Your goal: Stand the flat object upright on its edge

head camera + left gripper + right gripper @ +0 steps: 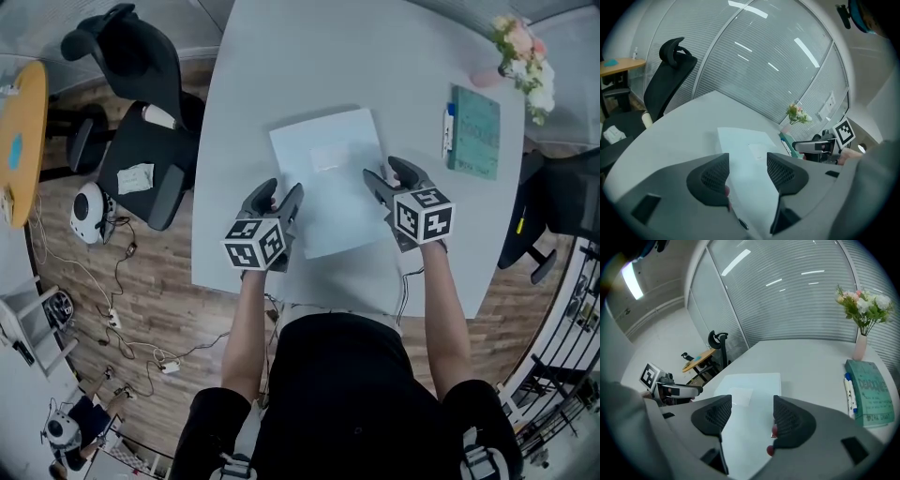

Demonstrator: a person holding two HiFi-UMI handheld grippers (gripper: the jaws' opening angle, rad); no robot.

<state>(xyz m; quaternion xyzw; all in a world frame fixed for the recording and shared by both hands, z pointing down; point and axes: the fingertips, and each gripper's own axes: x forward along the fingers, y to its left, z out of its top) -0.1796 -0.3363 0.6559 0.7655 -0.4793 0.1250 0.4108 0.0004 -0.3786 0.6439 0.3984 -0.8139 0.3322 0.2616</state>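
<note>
A pale, flat rectangular sheet-like object (328, 178) lies flat on the grey table (281, 66), a small paler patch near its middle. My left gripper (278, 202) hovers at its left edge, jaws apart, with nothing pressed between them. My right gripper (392, 182) stands at the object's right edge, also open. In the left gripper view the flat object (750, 159) runs between the two pads (712, 178), and the right gripper (815, 146) shows beyond. In the right gripper view the flat object (747, 394) lies under the gap and the left gripper (677, 391) is at the left.
A green notebook (474, 131) with a pen beside it lies at the table's right, near a vase of flowers (523, 61). A black office chair (141, 131) stands left of the table. Cables and gear litter the wooden floor (122, 309).
</note>
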